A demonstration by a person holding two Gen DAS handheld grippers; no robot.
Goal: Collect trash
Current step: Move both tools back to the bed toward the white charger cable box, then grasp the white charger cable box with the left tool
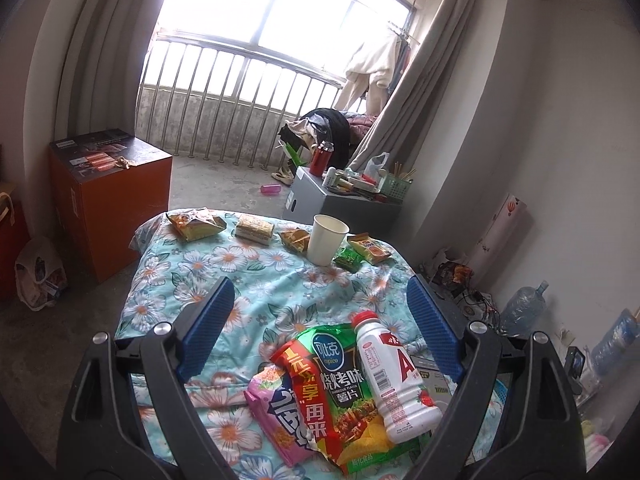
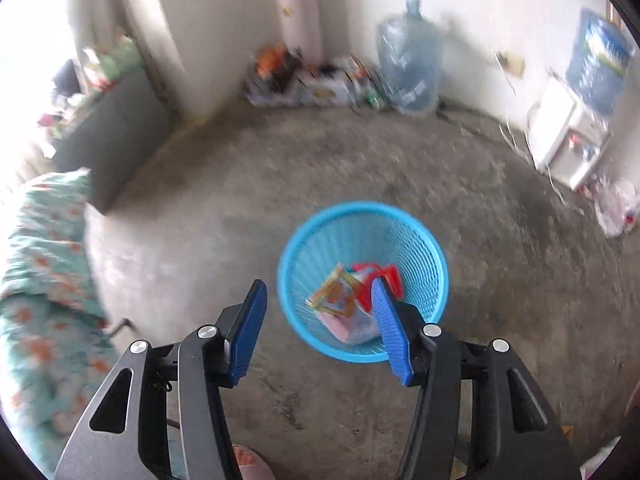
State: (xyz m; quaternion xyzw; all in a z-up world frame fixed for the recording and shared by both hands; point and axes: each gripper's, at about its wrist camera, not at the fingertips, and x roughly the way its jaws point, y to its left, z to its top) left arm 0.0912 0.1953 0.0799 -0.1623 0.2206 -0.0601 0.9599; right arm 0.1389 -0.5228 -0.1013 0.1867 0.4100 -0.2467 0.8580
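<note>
In the left wrist view my left gripper point(image 1: 320, 300) stands wide open over a bed with a floral cover point(image 1: 248, 280). Below and between its fingers lie snack wrappers point(image 1: 320, 392) and a white drink bottle with a red cap point(image 1: 394, 376), untouched. At the bed's far end stand a white paper cup point(image 1: 326, 240) and more wrappers point(image 1: 196, 222). In the right wrist view my right gripper point(image 2: 318, 286) is open and empty above a blue mesh bin point(image 2: 424, 240) on the floor. Wrappers point(image 2: 340, 296) lie inside the bin.
An orange box point(image 1: 108, 196) stands left of the bed, a grey cabinet point(image 1: 308, 198) with clutter beyond it. A large water bottle point(image 2: 410, 60), a white dispenser point(image 2: 568, 144) and floor litter line the walls. The bed's edge point(image 2: 44, 260) lies left of the bin.
</note>
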